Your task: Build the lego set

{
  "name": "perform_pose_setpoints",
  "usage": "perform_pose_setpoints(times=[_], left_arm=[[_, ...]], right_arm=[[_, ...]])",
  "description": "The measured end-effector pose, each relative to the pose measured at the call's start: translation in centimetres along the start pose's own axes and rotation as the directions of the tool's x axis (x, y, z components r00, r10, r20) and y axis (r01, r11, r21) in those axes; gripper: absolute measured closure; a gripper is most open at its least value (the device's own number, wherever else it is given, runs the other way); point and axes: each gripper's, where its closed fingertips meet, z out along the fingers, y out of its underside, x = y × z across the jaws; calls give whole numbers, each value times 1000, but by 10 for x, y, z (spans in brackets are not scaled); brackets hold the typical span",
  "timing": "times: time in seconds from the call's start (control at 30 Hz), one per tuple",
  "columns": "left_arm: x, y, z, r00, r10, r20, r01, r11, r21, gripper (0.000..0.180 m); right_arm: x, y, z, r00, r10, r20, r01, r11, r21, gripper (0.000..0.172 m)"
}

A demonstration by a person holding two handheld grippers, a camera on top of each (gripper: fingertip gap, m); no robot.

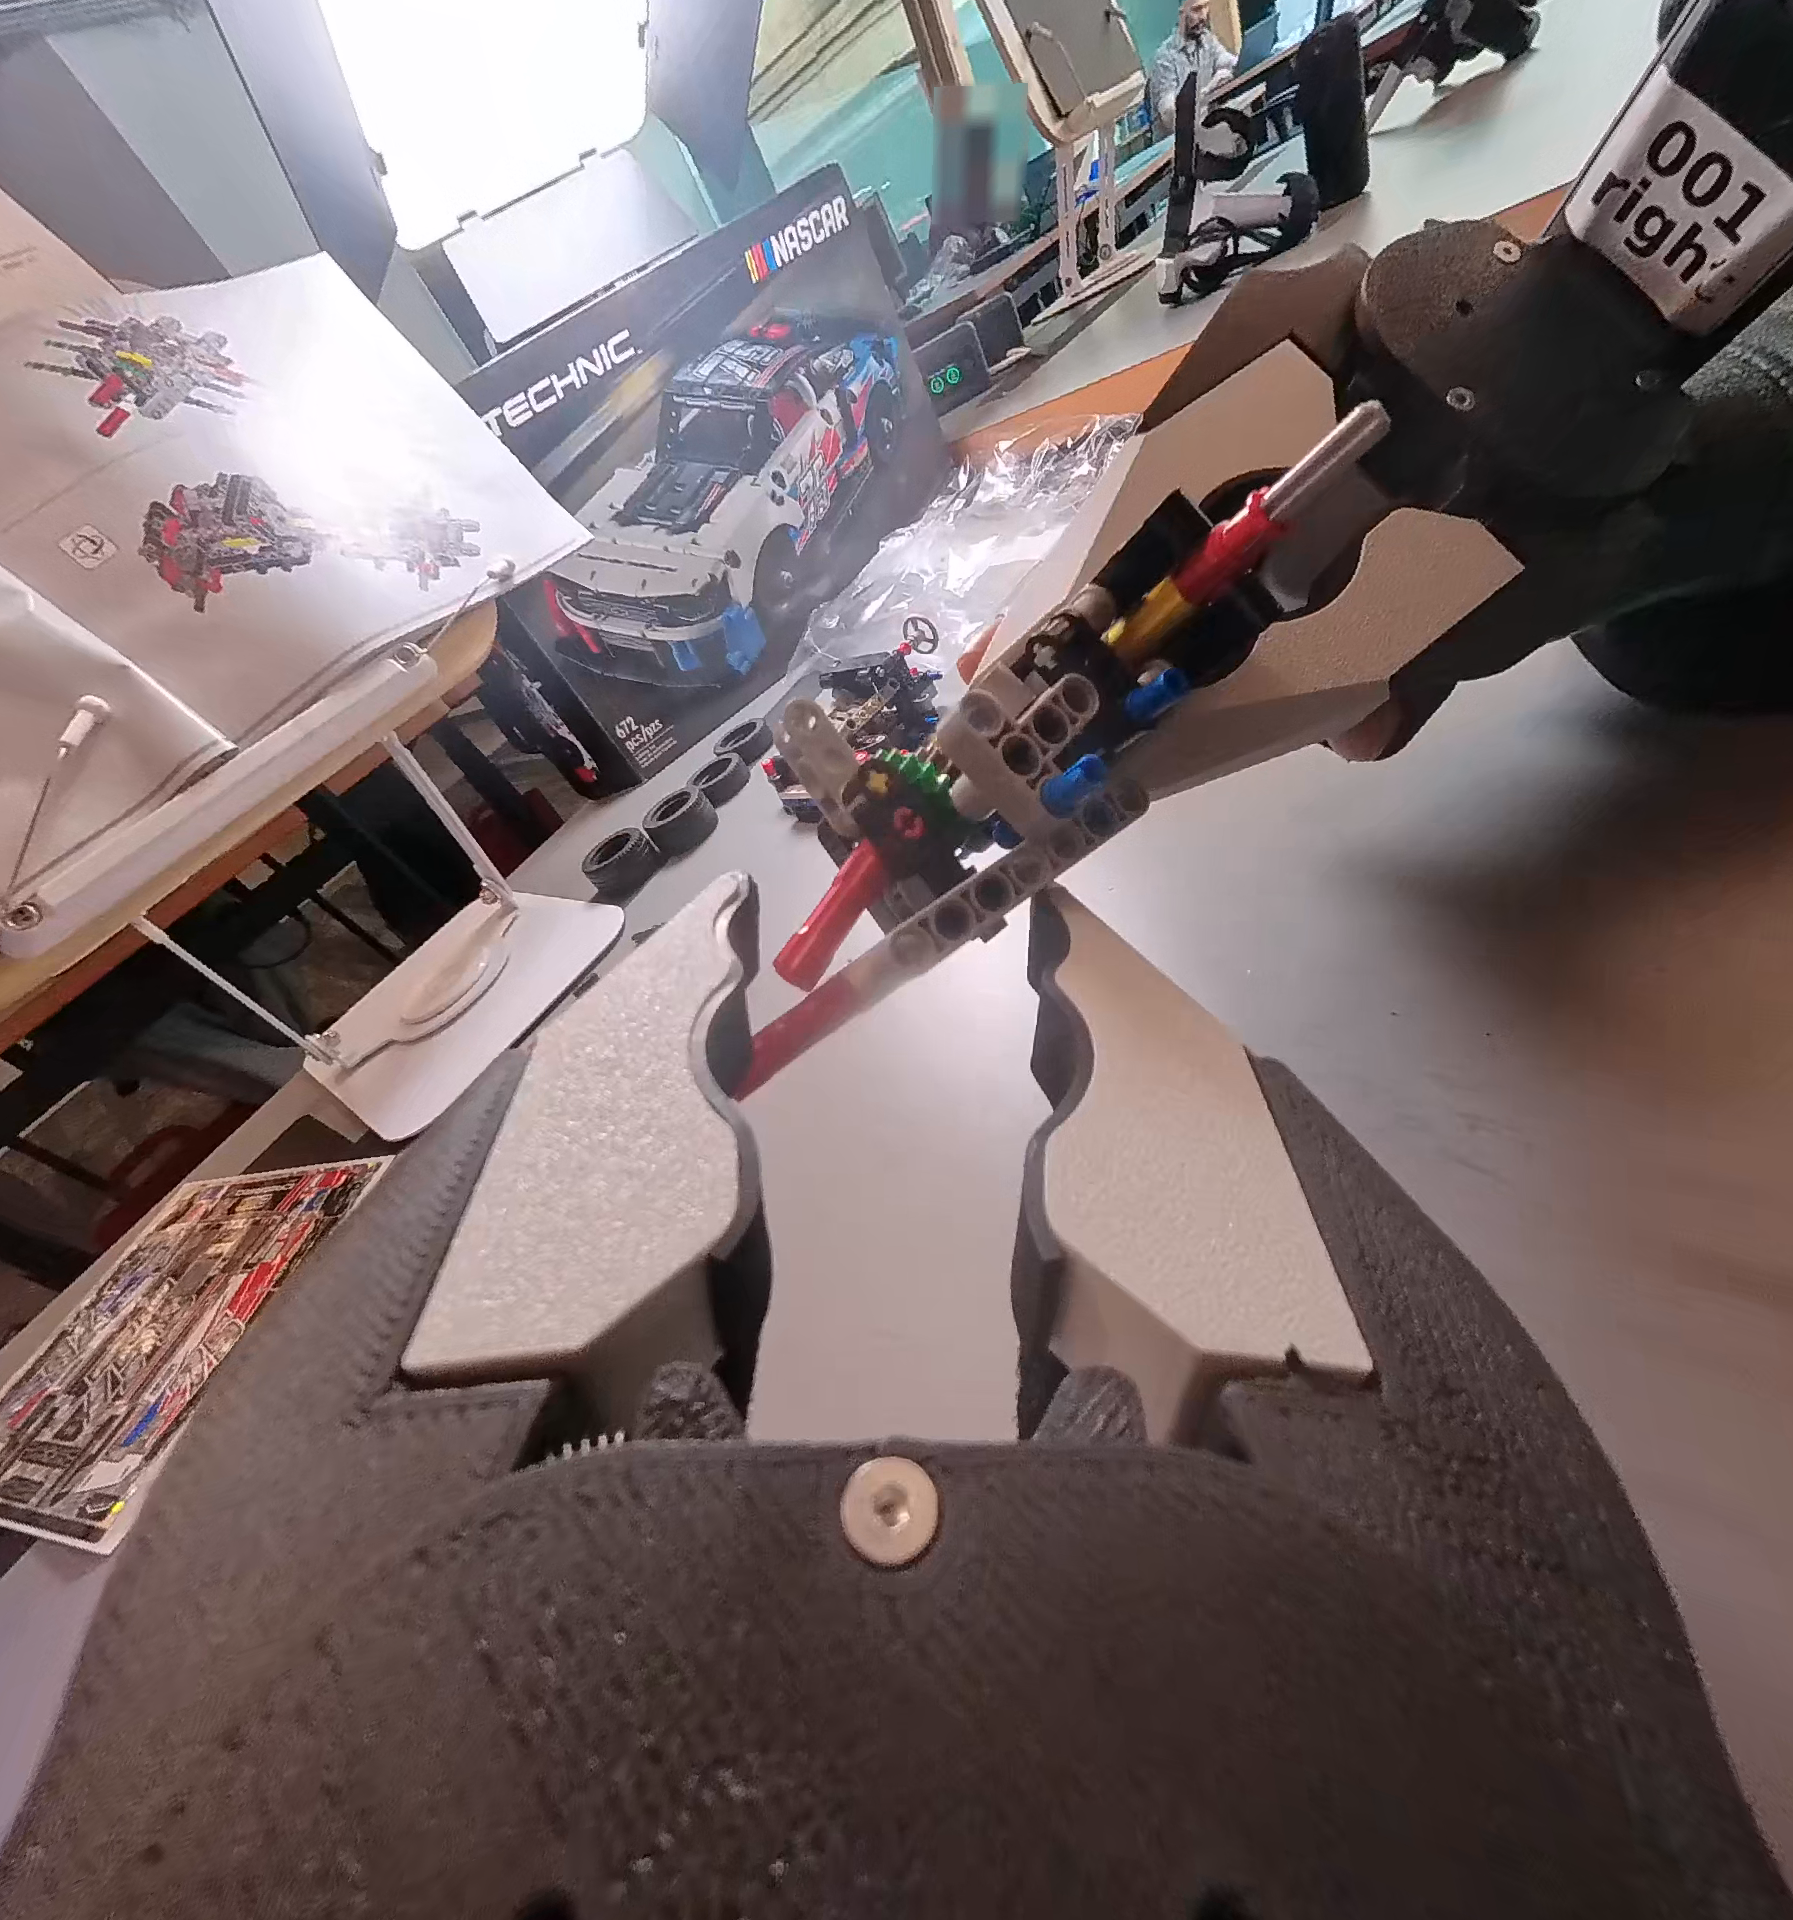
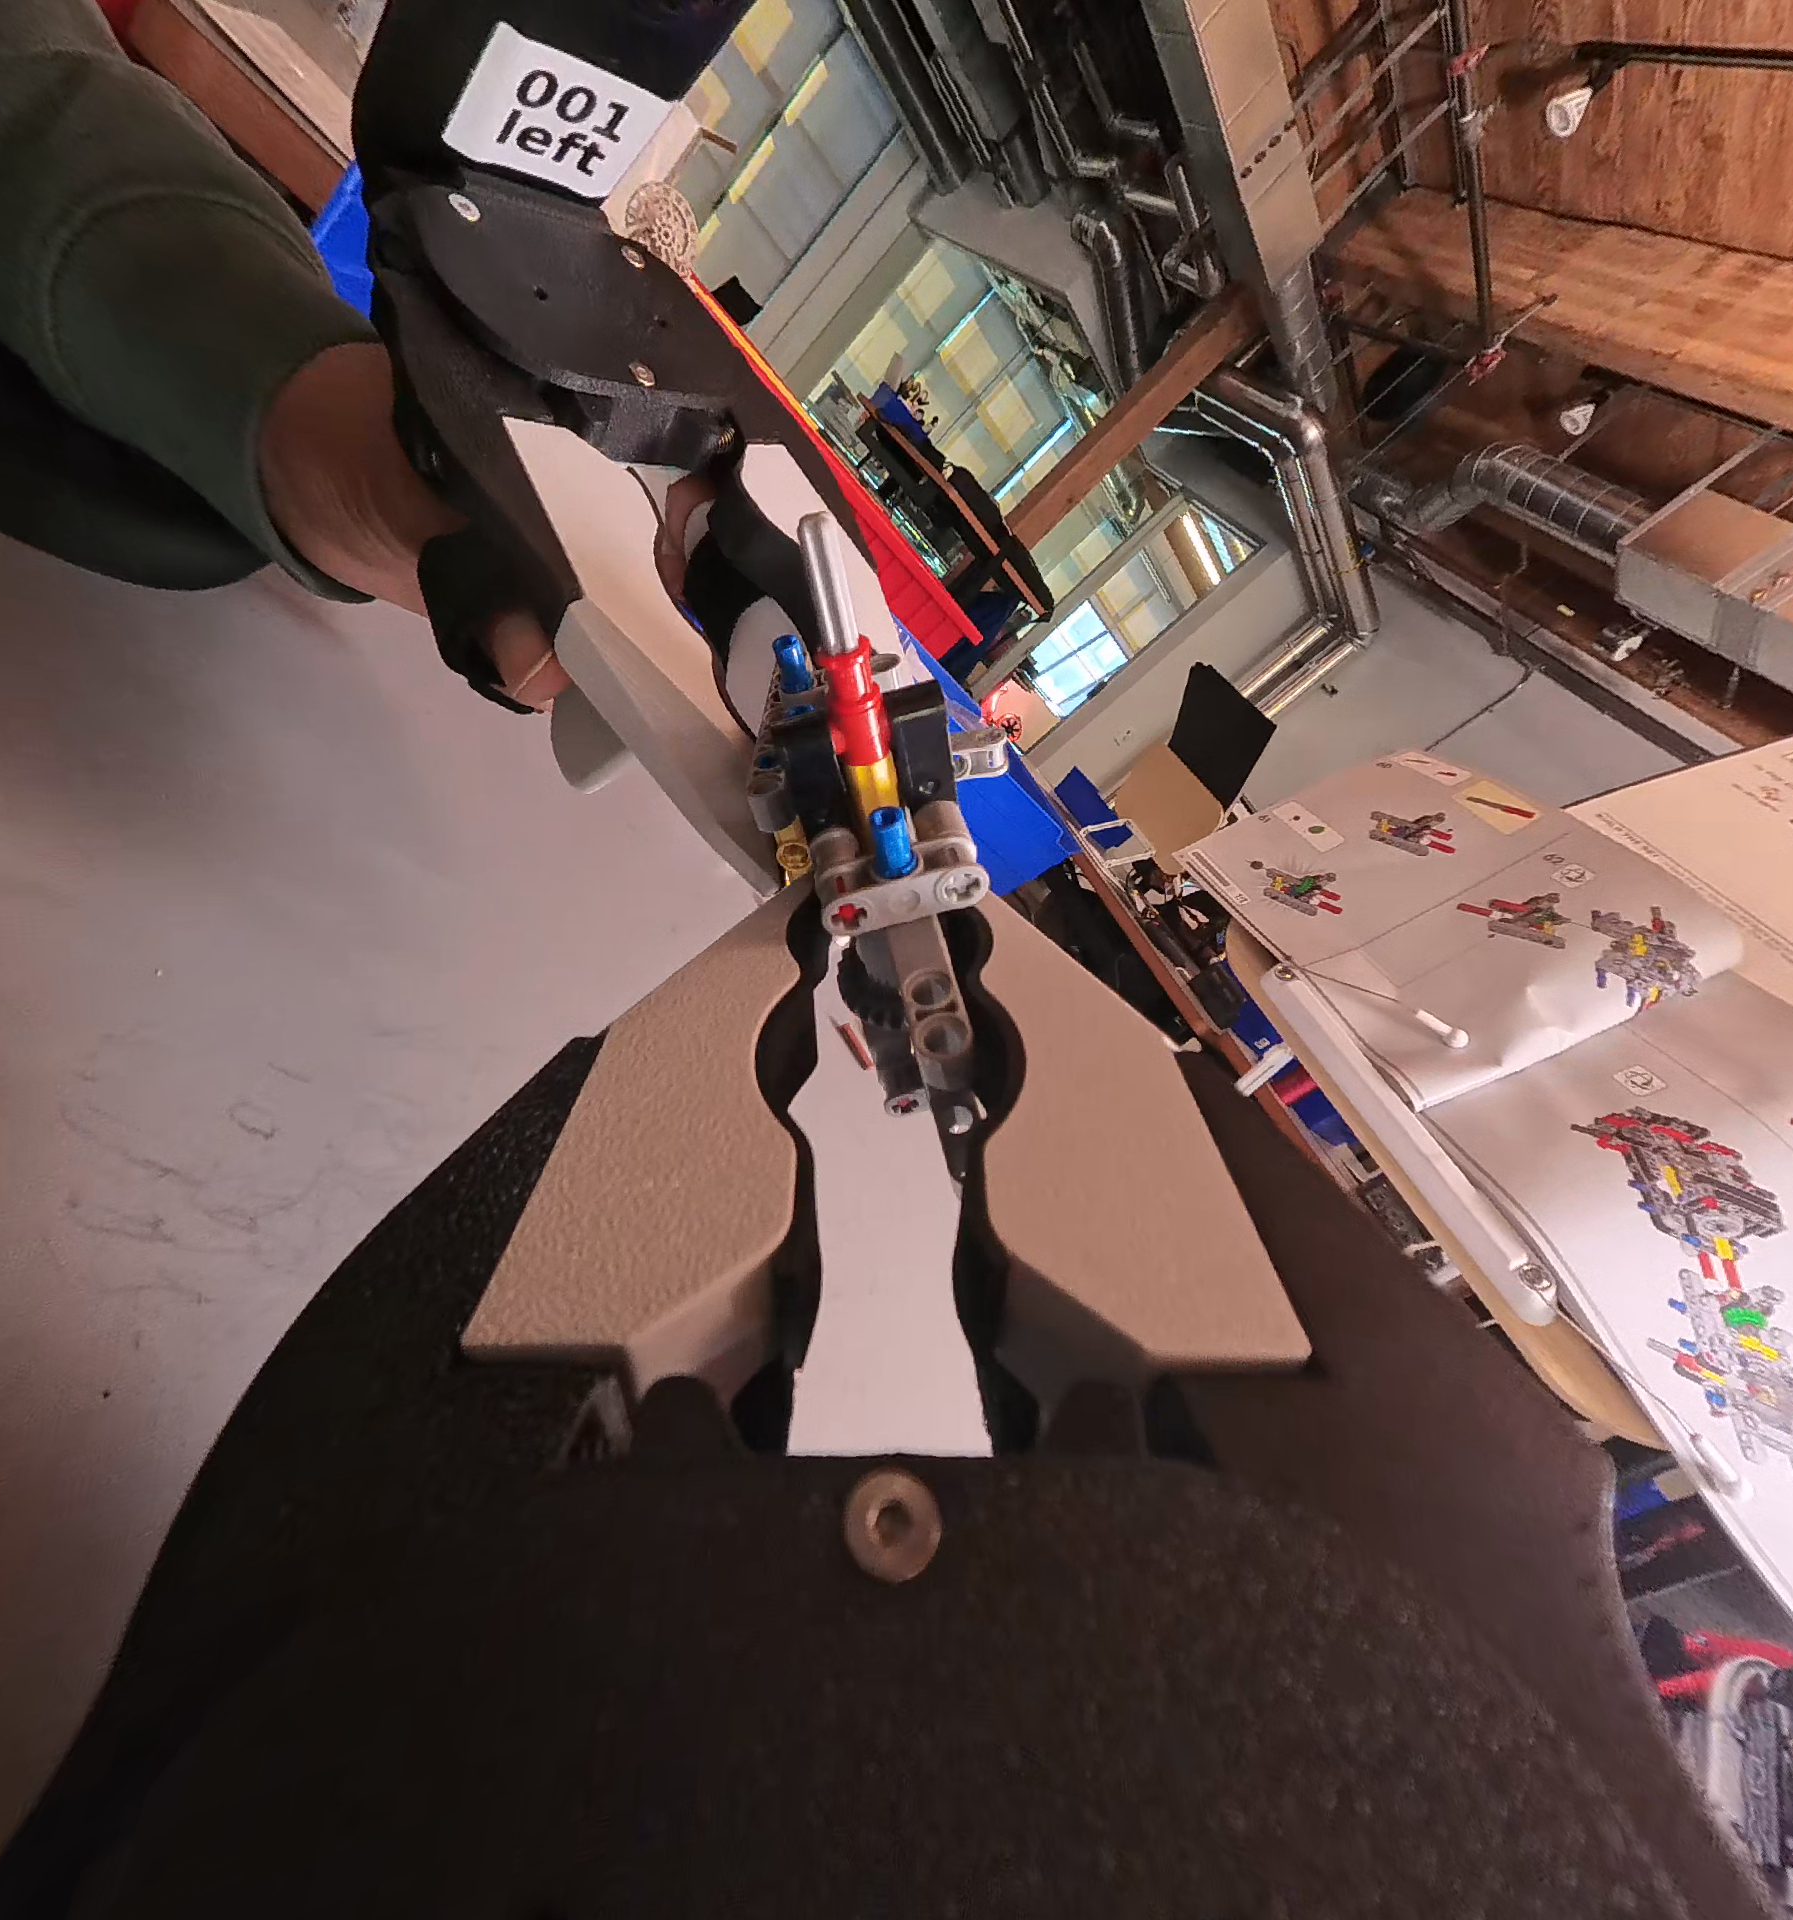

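I had the right gripper (image 1: 1131,665) closed on the brick assembly (image 1: 1027,769), both pads pressing its sides, so the model stayed up above the table (image 1: 1391,1039) with its red axle (image 1: 830,925) turned toward my other tool. The left gripper (image 1: 887,935) stood wide open and held nothing; the grey beam (image 1: 975,894) and a red rod (image 1: 809,1023) reached between its fingers (image 1: 643,997), but I could not tell if they touched a pad. I judged the booklet (image 1: 248,436) sat on its stand to stay readable. I counted four tyres (image 1: 679,816) in a row, one box (image 1: 726,457), one sticker sheet (image 1: 133,1361).
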Motion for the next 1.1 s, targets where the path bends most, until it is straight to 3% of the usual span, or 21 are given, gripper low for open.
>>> perform_pose_setpoints(times=[0.07,0.17,0.33,0.43,0.73,1.1], left_arm=[[0,0,0,1000,-6,-1,6,1000,1,130],[0,-3,-1,1000,-24,-9,25,1000,10,129],[2,-9,-2,998,-54,-27,55,998,34,128],[3,-13,-3,998,-61,-31,62,997,48,128],[-7,-11,-9,992,-122,-31,124,991,56,131],[-9,29,1,964,-249,-94,240,966,-96,135]], right_arm=[[0,1,0,999,51,8,-51,999,5,151],[2,4,1,966,252,56,-254,967,24,151],[1,8,0,843,512,165,-524,851,33,151],[1,7,0,775,596,209,-615,788,36,151],[5,16,3,662,719,213,-734,679,-11,152],[-3,37,7,663,735,143,-717,678,-162,151]])
